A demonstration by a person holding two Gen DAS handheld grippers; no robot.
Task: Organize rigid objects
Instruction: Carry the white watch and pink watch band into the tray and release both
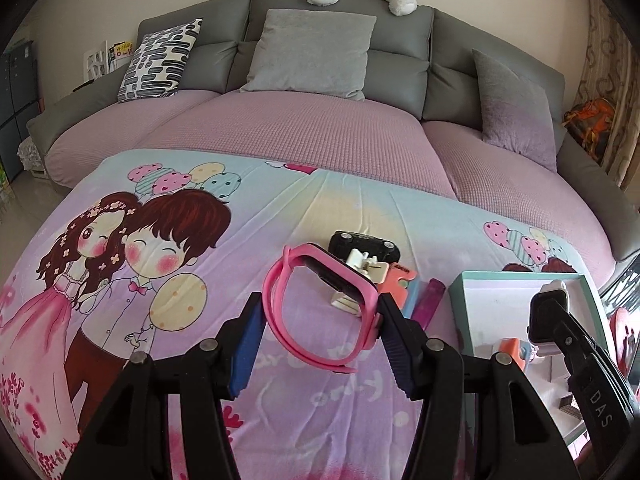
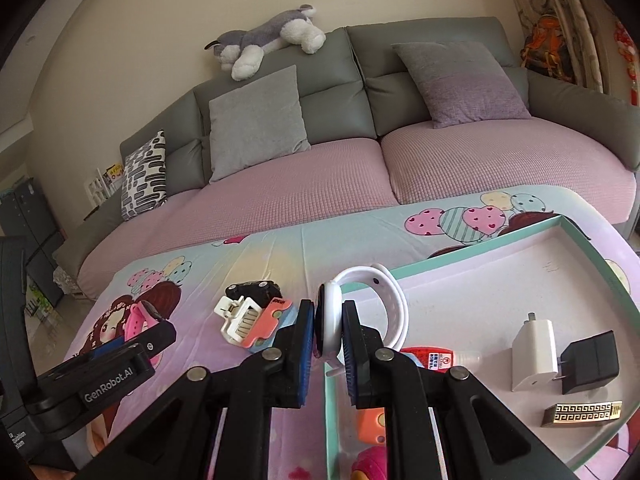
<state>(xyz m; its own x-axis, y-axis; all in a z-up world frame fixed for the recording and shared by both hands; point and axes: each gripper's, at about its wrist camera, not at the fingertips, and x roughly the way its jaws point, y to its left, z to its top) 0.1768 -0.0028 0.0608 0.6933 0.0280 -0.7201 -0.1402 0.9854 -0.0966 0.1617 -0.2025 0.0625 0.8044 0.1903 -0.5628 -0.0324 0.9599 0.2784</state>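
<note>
Left tool (image 1: 320, 320) is clamping the pink watch (image 1: 320, 304) across its stiff case; right tool (image 2: 329, 332) is pinching the white watch (image 2: 332, 320) likewise. Both light; straps floppy, slippery.

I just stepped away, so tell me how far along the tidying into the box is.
Done: white charger, black charger, gold lighter and glue bottle lie in the teal box. In hand: the right gripper clamps a white watch at the box's edge; the left gripper holds a pink watch above the blanket. Left: black toy car, white hair clip and an orange piece.
</note>
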